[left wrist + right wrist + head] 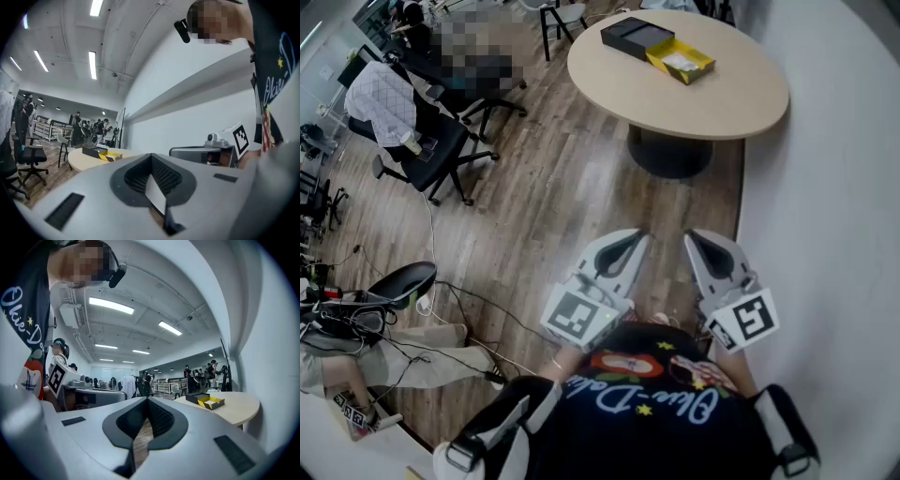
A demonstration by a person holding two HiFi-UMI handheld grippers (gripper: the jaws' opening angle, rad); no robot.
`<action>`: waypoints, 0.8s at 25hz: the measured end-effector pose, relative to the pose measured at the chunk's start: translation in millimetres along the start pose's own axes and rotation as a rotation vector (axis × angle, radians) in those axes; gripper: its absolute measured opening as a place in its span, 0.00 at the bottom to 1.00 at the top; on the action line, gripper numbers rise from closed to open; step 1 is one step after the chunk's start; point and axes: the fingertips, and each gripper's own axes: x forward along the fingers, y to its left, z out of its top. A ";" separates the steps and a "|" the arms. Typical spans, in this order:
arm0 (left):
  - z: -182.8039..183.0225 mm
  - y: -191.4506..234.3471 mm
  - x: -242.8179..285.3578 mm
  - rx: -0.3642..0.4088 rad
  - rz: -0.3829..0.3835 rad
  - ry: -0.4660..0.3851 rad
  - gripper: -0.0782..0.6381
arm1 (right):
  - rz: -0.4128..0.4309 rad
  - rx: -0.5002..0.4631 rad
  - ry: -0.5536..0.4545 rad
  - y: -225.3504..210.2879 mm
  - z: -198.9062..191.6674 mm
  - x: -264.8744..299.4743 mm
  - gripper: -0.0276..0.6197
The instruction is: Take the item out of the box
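On the round beige table (741, 94), far ahead of me, stands an open yellow box (680, 61) with something white inside, next to a black box (636, 37). Both boxes also show small in the left gripper view, yellow box (110, 155), and in the right gripper view, yellow box (211, 402). My left gripper (628, 240) and right gripper (700, 242) are held close to my body above the wooden floor, well short of the table. The jaws of each stand together with nothing between them, the left gripper (151, 156) and the right gripper (147, 401) alike.
A white curved wall (834, 216) runs along the right. Black office chairs (431, 155) stand at the left, one with a pale garment over it. Cables (459, 309) trail over the wooden floor at lower left. The table rests on a dark pedestal (670, 155).
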 end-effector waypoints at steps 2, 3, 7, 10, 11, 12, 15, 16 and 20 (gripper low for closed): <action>-0.6 -2.5 0.0 -0.001 0.003 0.000 0.09 | 0.007 0.004 0.001 -0.1 -0.3 -2.1 0.04; -0.7 -3.4 0.2 -0.001 0.004 0.000 0.09 | 0.010 0.006 -0.001 -0.2 -0.2 -3.0 0.04; -0.5 -6.2 2.0 0.001 0.008 0.006 0.09 | 0.013 0.019 -0.005 -1.4 0.3 -6.4 0.04; -0.1 -10.4 2.2 0.001 0.013 0.003 0.09 | 0.019 0.026 -0.006 -2.0 0.2 -11.0 0.04; -0.3 -12.0 2.2 0.001 0.015 0.003 0.09 | 0.021 0.028 -0.010 -2.0 0.5 -12.6 0.04; -0.6 -13.8 2.7 0.000 0.016 0.004 0.09 | 0.023 0.030 -0.014 -2.3 1.2 -14.2 0.04; 0.7 -19.9 7.9 0.002 0.013 0.004 0.09 | 0.025 0.028 -0.020 -6.2 4.3 -19.3 0.04; 0.9 -22.3 10.3 0.002 0.011 0.003 0.09 | 0.024 0.028 -0.020 -8.1 4.9 -21.5 0.04; -3.4 -34.0 21.3 -0.001 0.008 0.004 0.09 | 0.021 0.030 -0.025 -18.0 2.7 -34.2 0.04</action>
